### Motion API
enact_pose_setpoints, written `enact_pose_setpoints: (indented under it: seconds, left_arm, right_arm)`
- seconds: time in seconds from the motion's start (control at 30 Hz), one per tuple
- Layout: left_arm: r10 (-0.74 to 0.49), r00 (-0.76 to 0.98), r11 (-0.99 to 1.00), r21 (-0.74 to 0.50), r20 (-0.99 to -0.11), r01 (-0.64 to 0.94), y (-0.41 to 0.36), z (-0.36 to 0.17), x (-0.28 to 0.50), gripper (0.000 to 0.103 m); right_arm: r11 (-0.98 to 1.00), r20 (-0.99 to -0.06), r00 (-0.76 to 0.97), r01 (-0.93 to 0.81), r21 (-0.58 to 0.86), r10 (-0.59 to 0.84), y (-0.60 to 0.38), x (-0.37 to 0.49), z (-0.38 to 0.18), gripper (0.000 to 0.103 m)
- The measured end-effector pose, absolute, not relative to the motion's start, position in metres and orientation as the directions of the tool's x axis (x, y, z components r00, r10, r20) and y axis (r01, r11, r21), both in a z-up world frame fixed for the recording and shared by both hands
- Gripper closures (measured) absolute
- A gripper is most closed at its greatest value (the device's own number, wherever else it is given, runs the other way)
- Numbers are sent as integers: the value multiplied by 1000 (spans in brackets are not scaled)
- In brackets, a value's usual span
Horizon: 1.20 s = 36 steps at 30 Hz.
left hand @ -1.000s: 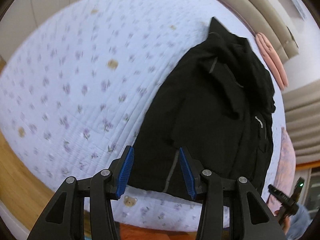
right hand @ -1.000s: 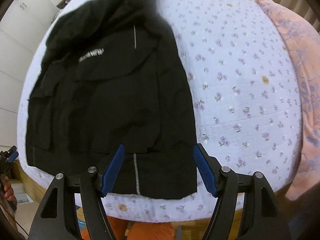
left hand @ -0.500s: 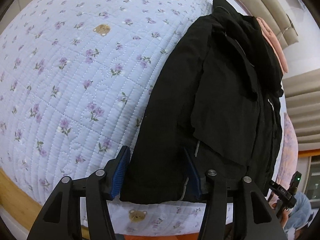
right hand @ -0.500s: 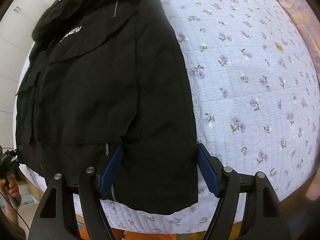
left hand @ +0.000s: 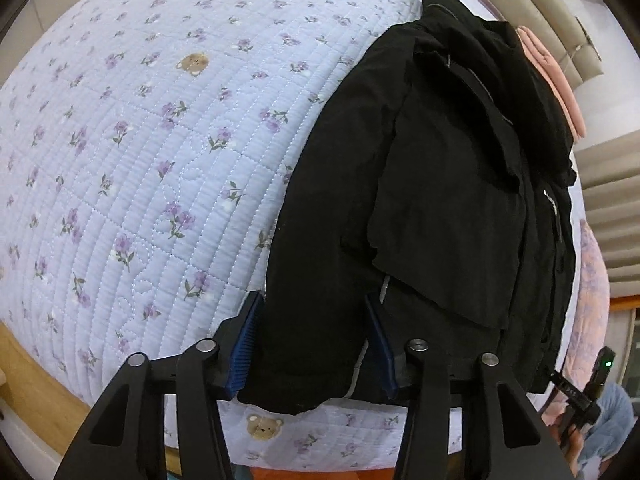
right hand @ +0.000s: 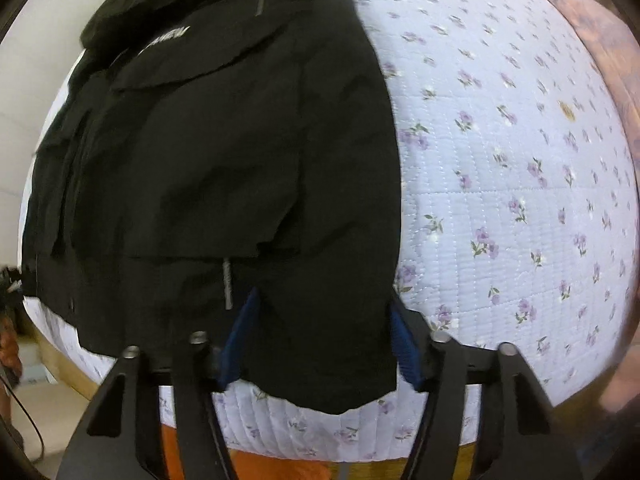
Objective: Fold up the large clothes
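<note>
A large black hooded jacket (left hand: 440, 184) lies flat on a lilac floral quilt (left hand: 160, 152), its hem at the bed's near edge and both sleeves folded across its front. It also shows in the right wrist view (right hand: 224, 152), with white lettering on the chest. My left gripper (left hand: 314, 340) is open, its blue pads straddling the hem's left corner. My right gripper (right hand: 320, 336) is open, its pads straddling the hem's right corner. Whether the pads touch the cloth is unclear.
The quilt (right hand: 520, 184) covers a bed with a wooden frame (left hand: 36, 396). A pink pillow (left hand: 552, 80) lies by the headboard. A floral orange-pink blanket (right hand: 600, 40) lies at the bed's right side. Orange fabric (right hand: 280, 468) shows below the bed's edge.
Both grippers have moved down and forward to the jacket's hem, which now sits between each pair of open pads. The jacket has not moved.
</note>
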<state>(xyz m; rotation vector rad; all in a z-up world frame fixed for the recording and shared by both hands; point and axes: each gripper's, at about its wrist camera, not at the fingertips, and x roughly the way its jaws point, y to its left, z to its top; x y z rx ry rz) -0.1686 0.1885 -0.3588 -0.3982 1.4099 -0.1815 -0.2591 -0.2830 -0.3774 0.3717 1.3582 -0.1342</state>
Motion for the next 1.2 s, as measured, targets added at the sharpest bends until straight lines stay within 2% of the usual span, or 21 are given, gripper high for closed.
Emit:
enact_pose_setpoints:
  seconds: [0.03, 0.13, 0.17, 0.23, 0.3, 0.33, 0.37, 0.4, 0.43, 0.53, 0.67, 0.83, 1.0, 1.2]
  left_arm:
    - [-349, 161, 925, -367, -923, -97, 184, -357, -169, 60]
    - [-322, 146, 941, -334, -935, -60, 172, -357, -168, 63]
    - [-321, 138, 942, -331, -937, -57, 171, -358, -167, 63]
    - [-337, 121, 936, -346, -934, -65, 168, -361, -161, 62]
    - [-341, 110, 935, -349, -933, -64, 166, -362, -157, 62]
    - [-335, 113, 938, -342, -936, -55, 163, -361, -156, 62]
    - [-336, 115, 939, -342, -935, -38, 159, -358, -155, 74]
    - [-346, 110, 936, -351, -932, -28, 160, -356, -153, 91]
    - [-362, 109, 931, -366, -926, -19, 159, -350, -151, 91]
    - [-412, 149, 909, -418, -899, -9, 161, -327, -138, 93]
    - [-488, 214, 868, -496, -847, 16, 159, -287, -103, 93]
    - [-550, 301, 831, -547, -779, 104, 139, -241, -40, 93]
    - [-559, 392, 826, -533, -730, 184, 124, -213, 34, 92]
    - [-559, 488, 821, -532, -670, 209, 110, -194, 142, 92]
  right_arm:
    - [932, -967, 217, 303, 198, 135, -283, -259, -376, 64]
    - [931, -964, 212, 291, 218, 160, -281, -259, -375, 68]
    - [931, -965, 205, 292, 219, 163, -282, -258, -377, 66]
    - [908, -961, 191, 331, 257, 202, -288, -258, -383, 50]
    - [896, -952, 204, 339, 287, 227, -287, -258, -383, 45]
    - [906, -958, 196, 330, 264, 208, -284, -257, -383, 50]
    - [919, -965, 193, 318, 234, 179, -281, -258, -382, 58]
    - [921, -962, 202, 305, 241, 185, -278, -257, -379, 75]
    - [918, -960, 205, 309, 247, 189, -274, -255, -375, 83]
    - [924, -958, 223, 295, 243, 180, -279, -248, -358, 89]
    - [921, -943, 275, 286, 265, 186, -294, -235, -320, 90]
    - [846, -861, 429, 318, 428, 274, -339, -196, -265, 90]
    - [879, -822, 535, 277, 389, 195, -369, -129, -222, 90]
    - [901, -769, 635, 287, 326, 76, -396, -26, -191, 90]
